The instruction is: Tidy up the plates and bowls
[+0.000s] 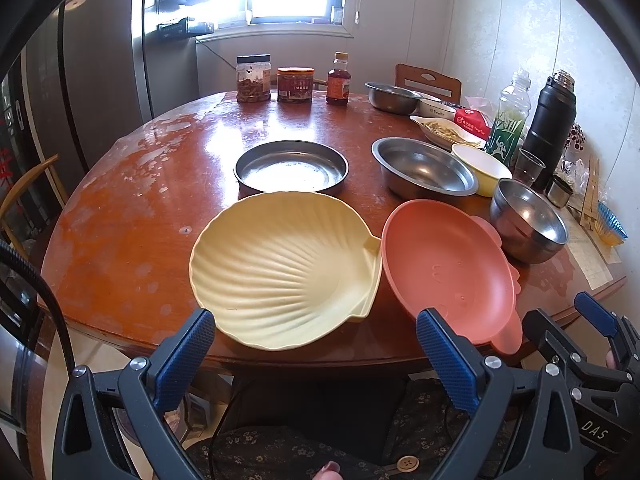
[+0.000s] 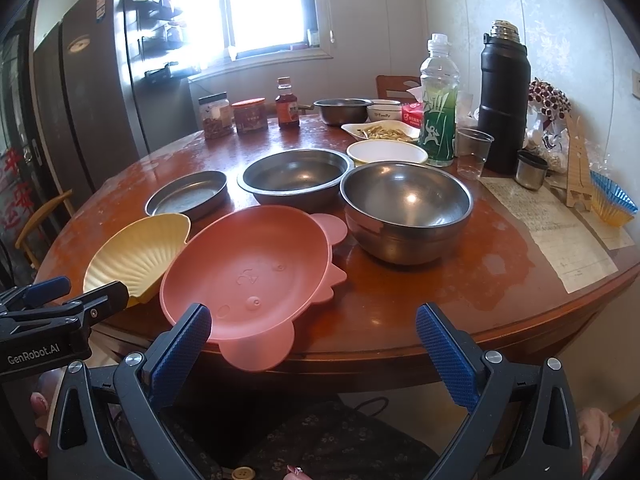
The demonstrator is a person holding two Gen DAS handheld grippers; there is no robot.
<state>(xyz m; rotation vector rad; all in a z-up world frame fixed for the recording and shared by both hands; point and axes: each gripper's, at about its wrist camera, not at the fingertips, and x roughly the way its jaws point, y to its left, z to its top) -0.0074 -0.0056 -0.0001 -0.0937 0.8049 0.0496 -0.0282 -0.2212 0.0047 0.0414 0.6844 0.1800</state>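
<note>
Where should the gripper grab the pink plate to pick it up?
Probably the round tab on the pink plate, coming straight in from the table's near edge. That tab sticks out past the table edge, so one finger can slide under and one over. The open right gripper already faces it; the rest of the rim lies low on the table.

The left hand-held gripper point(image 2: 44, 292), seen from the right wrist view, carries "GenRobot.AI" in white on its black body. The right hand-held gripper point(image 1: 592, 320), seen from the left wrist view, shows the white letters "DAS" on its black housing. A white bowl point(image 2: 384, 111) at the far side of the surface reads "Family". Lettering on the jars, bottles and red packet is too small to read.
</note>
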